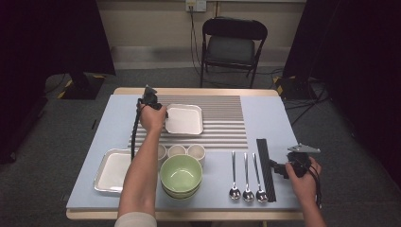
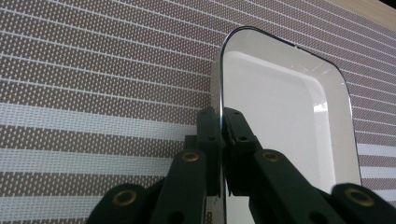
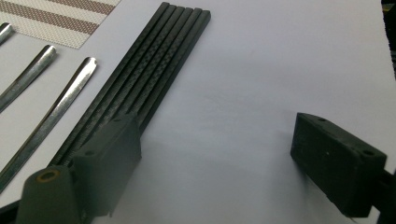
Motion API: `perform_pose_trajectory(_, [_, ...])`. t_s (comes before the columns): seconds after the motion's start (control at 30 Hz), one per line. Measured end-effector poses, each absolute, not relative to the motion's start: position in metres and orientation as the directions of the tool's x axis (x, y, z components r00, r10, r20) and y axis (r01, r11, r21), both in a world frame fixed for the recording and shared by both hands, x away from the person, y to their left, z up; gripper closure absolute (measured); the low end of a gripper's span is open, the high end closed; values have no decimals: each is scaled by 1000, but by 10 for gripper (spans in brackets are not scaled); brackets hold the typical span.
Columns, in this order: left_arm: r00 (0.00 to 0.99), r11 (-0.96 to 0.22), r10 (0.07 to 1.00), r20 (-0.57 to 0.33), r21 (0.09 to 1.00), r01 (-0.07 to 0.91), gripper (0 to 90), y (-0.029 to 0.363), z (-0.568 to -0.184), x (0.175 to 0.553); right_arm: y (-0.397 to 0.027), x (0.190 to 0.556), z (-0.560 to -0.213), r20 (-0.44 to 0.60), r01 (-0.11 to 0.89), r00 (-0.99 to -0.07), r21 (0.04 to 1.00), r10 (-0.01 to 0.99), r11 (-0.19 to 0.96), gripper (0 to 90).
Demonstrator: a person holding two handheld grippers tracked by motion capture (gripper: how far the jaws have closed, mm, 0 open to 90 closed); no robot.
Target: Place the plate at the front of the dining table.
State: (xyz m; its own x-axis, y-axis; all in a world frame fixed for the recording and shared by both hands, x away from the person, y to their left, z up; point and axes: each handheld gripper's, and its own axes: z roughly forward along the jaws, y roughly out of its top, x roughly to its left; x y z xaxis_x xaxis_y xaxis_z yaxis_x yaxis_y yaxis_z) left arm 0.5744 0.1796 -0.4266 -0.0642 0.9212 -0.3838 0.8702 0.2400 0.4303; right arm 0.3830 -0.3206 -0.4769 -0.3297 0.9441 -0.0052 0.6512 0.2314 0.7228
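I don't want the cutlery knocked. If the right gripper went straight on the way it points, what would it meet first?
Probably nothing: the open right gripper points along bare table, the chopsticks lying just beside its left jaw. That jaw might graze them; depth is unclear.

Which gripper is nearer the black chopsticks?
Right. The right gripper hovers open just beside the chopsticks, one finger next to them. The left gripper is far off, clamped on the plate rim on the striped mat.

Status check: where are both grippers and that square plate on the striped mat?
Left gripper shut on square plate rim, over striped mat. Right gripper open, empty, beside chopsticks. Nothing blocking.
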Motion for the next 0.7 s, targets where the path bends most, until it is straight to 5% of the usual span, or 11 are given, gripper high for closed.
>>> perform_pose_trajectory(0.7, [-31, 191, 929, -370, 405, 894, 877, 180, -432, 578, -321, 383, -477, -6, 651, -330, 723, 944, 232, 149])
